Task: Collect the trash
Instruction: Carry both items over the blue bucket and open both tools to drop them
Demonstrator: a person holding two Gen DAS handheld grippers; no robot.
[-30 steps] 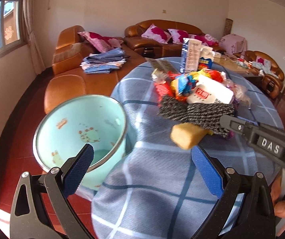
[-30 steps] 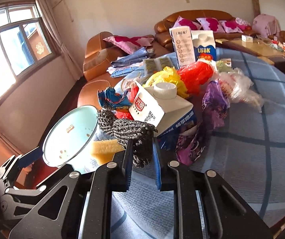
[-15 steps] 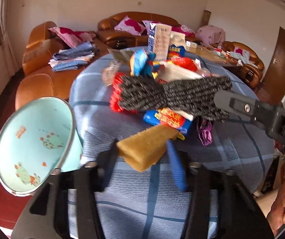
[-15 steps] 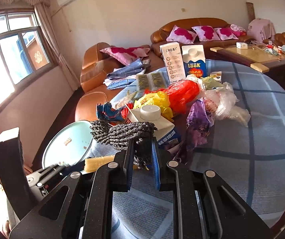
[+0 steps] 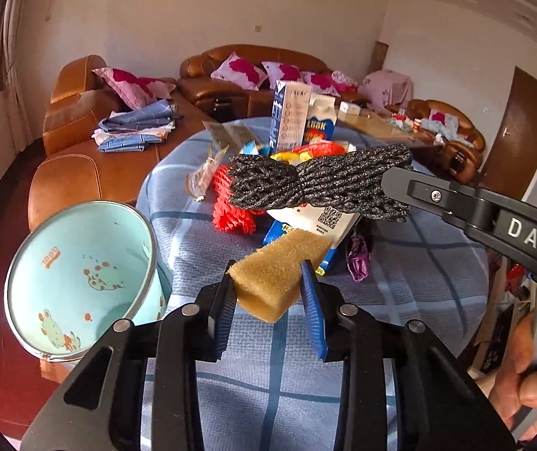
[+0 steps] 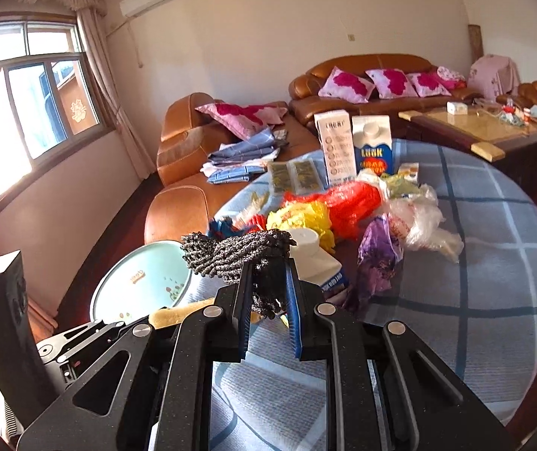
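Above the table, each hand-held gripper clamps trash: left sponge, right a crosswise yarn bundle.

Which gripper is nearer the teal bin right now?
Left. The left gripper, shut on the sponge, sits just beside the teal bin at the table edge. The right gripper, shut on the grey yarn bundle, is farther over the table.

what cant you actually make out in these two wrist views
- Bottom of the pale blue cartoon-print bin: left wrist view sees only the inner wall; in the right wrist view the gripper covers part of it.
- Yellow foam sponge: right wrist view shows only a sliver behind the left gripper.
- Dark grey knitted glove bundle: its pinched end hides inside the right gripper.
- White carton: print too small.
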